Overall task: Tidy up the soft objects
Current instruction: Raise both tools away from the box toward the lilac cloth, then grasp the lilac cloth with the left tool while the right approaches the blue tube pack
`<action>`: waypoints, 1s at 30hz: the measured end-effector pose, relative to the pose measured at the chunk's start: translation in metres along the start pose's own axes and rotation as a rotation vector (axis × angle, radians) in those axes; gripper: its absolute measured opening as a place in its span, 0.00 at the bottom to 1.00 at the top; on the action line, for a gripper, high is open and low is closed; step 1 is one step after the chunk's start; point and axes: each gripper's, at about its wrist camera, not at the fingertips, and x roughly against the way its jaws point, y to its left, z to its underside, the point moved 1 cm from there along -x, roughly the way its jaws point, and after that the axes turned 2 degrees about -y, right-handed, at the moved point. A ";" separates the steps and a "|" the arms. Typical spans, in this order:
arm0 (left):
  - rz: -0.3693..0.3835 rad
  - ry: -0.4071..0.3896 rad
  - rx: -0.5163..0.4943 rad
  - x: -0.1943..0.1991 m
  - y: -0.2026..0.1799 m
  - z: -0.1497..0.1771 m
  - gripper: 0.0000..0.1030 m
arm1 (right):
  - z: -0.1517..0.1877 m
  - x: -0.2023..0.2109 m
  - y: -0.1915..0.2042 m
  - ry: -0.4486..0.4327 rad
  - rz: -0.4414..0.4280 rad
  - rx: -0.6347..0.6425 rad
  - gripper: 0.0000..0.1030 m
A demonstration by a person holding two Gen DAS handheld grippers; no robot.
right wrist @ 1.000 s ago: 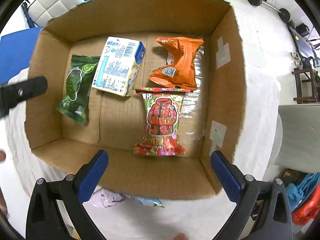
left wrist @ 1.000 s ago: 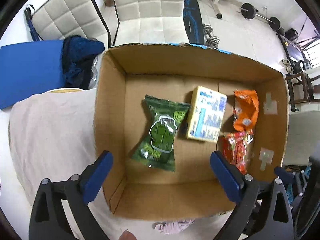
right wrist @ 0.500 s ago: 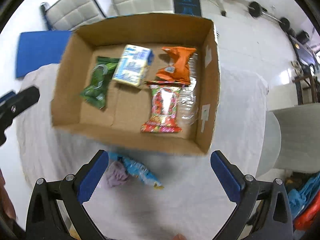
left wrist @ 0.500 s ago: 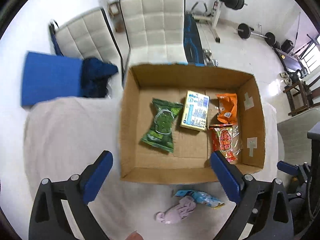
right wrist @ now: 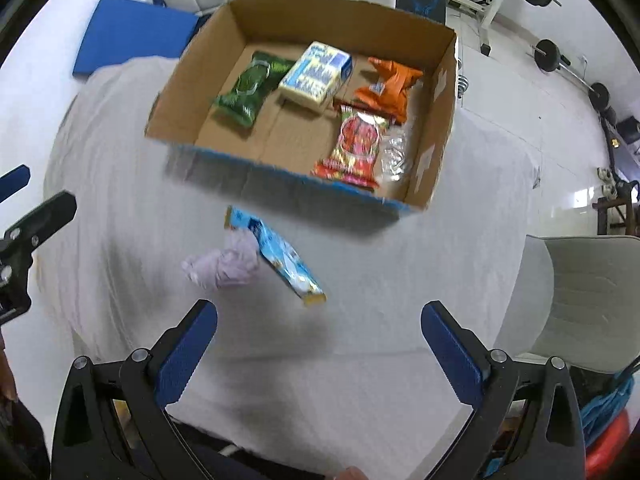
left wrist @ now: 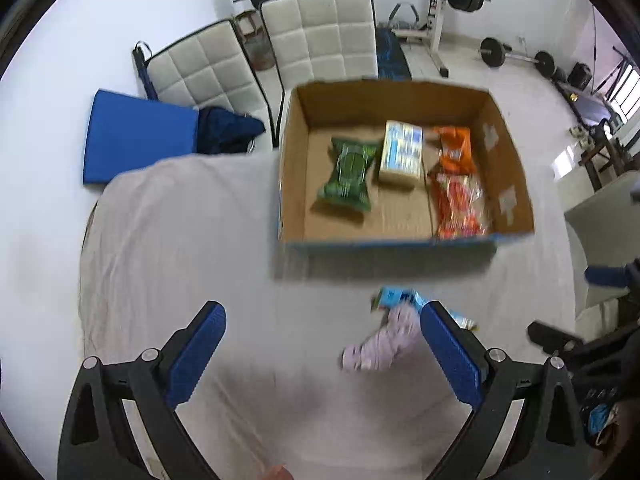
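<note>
Both hand-held grippers pulled back; cardboard box (right wrist: 308, 120) farther, 2 items outside.

— What's behind my table (left wrist: 180, 240)?

— Two white quilted chairs (left wrist: 320, 32), with a blue mat (left wrist: 136, 136) and dark blue cloth (left wrist: 228, 130) beside them.

— And farther back?

— A barbell rack (left wrist: 436, 8) against the wall, loose barbells (left wrist: 516, 58) on the pale floor, and a grey chair (right wrist: 580, 296) to my right.
</note>
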 end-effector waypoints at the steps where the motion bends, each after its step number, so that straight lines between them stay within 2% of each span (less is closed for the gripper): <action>1: 0.001 0.005 0.000 -0.001 -0.001 0.006 0.97 | 0.005 -0.003 0.001 0.007 -0.002 0.004 1.00; 8: -0.025 0.069 -0.023 -0.023 -0.013 0.041 0.97 | 0.024 -0.028 0.004 0.052 -0.001 0.022 1.00; 14: -0.011 0.149 -0.069 -0.056 -0.028 0.062 0.97 | 0.035 -0.058 0.004 0.104 -0.002 0.032 1.00; 30: 0.099 0.335 -0.174 -0.172 -0.072 0.061 0.97 | 0.032 -0.116 -0.024 0.204 0.071 0.011 0.97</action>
